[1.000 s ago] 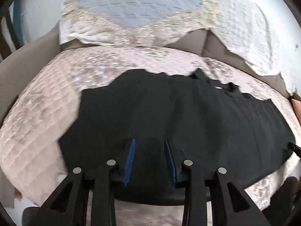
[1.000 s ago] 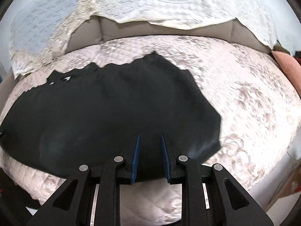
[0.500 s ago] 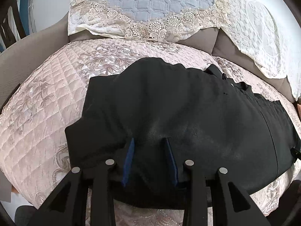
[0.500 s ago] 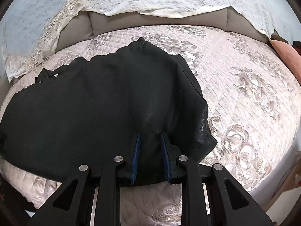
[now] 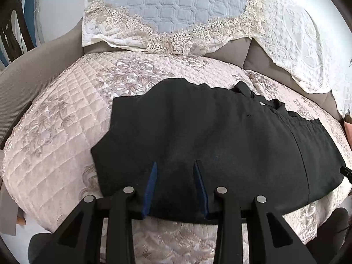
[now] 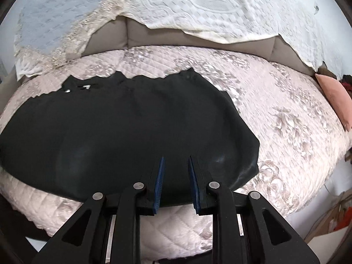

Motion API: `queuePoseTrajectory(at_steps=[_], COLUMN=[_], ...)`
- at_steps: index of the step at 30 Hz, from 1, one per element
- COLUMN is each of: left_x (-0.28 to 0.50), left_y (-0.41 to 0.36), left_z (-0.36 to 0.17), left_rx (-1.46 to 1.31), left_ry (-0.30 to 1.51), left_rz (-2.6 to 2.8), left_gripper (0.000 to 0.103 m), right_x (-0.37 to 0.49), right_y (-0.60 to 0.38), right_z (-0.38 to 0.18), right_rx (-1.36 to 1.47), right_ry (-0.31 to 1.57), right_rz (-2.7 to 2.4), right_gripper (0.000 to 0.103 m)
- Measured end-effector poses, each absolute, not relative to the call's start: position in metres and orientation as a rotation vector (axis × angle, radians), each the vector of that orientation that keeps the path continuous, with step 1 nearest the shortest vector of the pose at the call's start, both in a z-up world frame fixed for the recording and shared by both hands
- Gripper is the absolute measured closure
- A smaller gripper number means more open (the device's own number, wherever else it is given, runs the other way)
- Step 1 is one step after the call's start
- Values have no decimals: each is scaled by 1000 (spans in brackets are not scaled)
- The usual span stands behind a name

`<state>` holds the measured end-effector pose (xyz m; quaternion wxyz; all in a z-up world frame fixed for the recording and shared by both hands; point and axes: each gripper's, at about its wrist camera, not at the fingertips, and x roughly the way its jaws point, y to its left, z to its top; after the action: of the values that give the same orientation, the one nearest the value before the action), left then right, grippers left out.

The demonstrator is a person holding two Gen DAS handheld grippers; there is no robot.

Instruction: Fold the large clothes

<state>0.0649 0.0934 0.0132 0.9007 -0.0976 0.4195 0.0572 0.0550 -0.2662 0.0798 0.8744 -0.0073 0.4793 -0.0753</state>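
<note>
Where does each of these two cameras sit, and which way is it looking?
Left wrist: rides the left tongs, looking down its blue-padded fingers at the black garment on the quilted cover.
Right wrist: rides the right tongs, facing the garment's other end.
Shared: garment, cover, lace-edged blue pillow.

We counted one black garment [image 5: 215, 140], laid flat on one pale pink quilted sofa cover with a floral pattern [image 5: 66, 118]. Behind the garment, on the sofa back, we counted two throws: one light blue quilted throw edged in beige lace [image 5: 176, 6] and one cream-white textured throw [image 6: 209, 6]. To the right of the garment, at the cover's far end, lay one salmon-pink cushion [image 6: 334, 94]. We counted two black grippers with blue pads, the left gripper [image 5: 175, 165] and the right gripper [image 6: 176, 158].
</note>
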Motion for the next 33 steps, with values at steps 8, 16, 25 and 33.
queuePoseTrajectory(at_steps=[8,16,25,33], left_x=[56,55,65,87], left_y=[106,118,133,149], left_z=[21,22,21,14], left_rx=[-214,-226,-241,-263], left_ry=[849,845,845,864], left_rz=[138,162,179,155], left_gripper=[67,66,57,46], right_x=[58,60,68,83], right_y=[-248,-230,-205,-154], right_z=[87,87,86,76], right_rx=[-32,-65,-94,-124], right_ry=[988,985,986,995], right_rz=[-113,-76,-27,100], right_gripper=[80,80,80,78])
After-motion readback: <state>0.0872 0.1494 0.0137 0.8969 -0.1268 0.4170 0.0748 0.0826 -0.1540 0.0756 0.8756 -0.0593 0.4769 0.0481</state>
